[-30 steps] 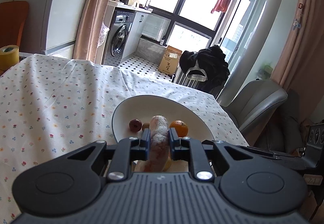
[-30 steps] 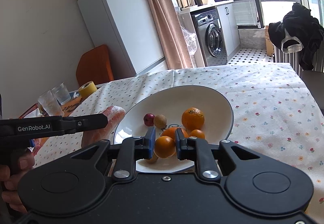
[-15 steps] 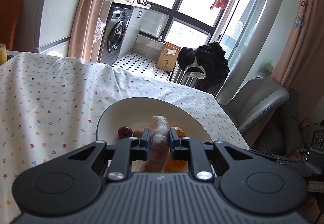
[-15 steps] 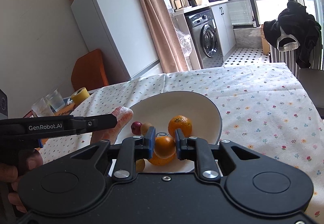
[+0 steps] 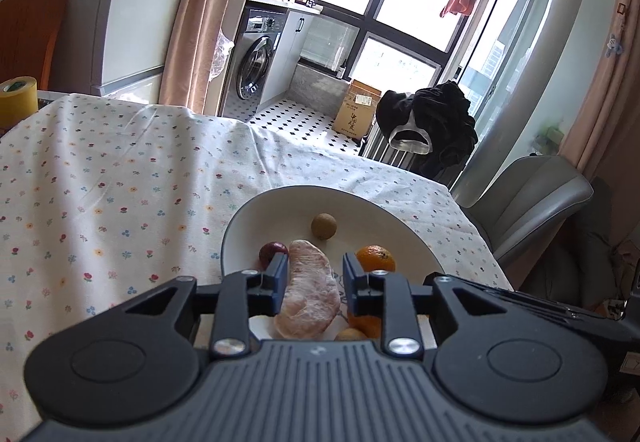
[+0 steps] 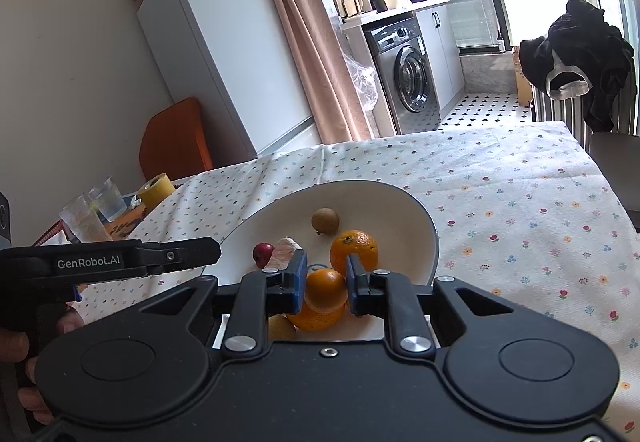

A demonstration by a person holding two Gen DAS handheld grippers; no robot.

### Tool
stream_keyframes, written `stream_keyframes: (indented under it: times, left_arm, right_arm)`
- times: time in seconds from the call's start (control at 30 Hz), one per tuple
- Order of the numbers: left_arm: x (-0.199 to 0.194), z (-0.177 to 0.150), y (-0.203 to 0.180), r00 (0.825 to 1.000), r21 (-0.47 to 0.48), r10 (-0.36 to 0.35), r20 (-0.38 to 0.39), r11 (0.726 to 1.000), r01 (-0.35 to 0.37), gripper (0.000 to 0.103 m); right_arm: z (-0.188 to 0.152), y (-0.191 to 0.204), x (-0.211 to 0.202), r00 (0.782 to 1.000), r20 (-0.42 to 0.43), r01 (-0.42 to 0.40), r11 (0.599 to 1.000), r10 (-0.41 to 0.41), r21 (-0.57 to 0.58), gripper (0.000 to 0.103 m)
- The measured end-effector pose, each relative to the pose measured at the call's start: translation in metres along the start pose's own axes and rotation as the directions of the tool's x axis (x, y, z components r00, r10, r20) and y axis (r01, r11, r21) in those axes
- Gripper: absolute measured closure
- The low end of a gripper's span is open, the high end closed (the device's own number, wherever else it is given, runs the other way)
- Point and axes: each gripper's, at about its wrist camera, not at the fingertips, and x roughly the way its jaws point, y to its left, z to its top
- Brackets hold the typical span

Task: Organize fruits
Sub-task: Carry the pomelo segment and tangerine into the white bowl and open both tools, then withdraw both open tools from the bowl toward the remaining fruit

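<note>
Fruits, left wrist view: I see a pale pink peeled citrus piece (image 5: 308,292) lying in the white bowl (image 5: 244,218), with a dark red fruit (image 5: 273,252) just to its left, a brown round fruit (image 5: 323,226) farther back, and an orange (image 5: 375,257) on the right.
Left gripper: my left gripper (image 5: 314,280) stands wide over the near side of the bowl; the pink piece sits between the fingers with a gap on each side, so I read it as not gripped.
Counter: the counter (image 5: 100,182) wears a flowered cloth; a yellow tape roll (image 5: 18,100) stands at its far left edge.
Fruits, right wrist view: I see the same bowl (image 6: 424,230) with the brown fruit (image 6: 325,220), a large orange (image 6: 354,248), the red fruit (image 6: 263,253) and the pink piece (image 6: 285,252).
Right gripper: my right gripper (image 6: 325,284) is narrowed onto a small orange (image 6: 326,289), both pads touching it, above another orange at the bowl's near side.
Left side of view: the left gripper (image 6: 176,254) reaches in toward the bowl's rim.
</note>
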Motion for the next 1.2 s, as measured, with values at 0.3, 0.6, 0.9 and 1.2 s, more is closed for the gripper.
stream_keyframes:
  times: [0.3,0.6,0.9,1.2]
  left_arm:
    - [-0.023,-0.004,0.012,0.998,-0.019,0.057,0.036,0.998,-0.056,0.039]
    - [-0.046,-0.008,0.018,0.989,-0.013,0.121,0.090,0.993,-0.120,0.025]
    - [-0.062,-0.017,0.029,0.986,-0.030,0.140,0.095,0.990,-0.138,0.024]
    - [-0.076,-0.023,0.030,0.988,-0.027,0.124,0.093,0.992,-0.122,0.023]
  right_arm:
    - [0.005,0.012,-0.004,1.000,0.014,-0.006,1.000,0.006,-0.012,0.084]
    - [0.008,0.029,-0.012,0.999,0.038,0.001,0.999,0.000,-0.036,0.068]
    - [0.001,0.038,-0.028,0.997,0.056,0.063,0.996,-0.060,-0.056,0.021]
    - [-0.006,0.043,-0.038,0.997,0.047,0.063,0.997,-0.061,-0.047,0.008]
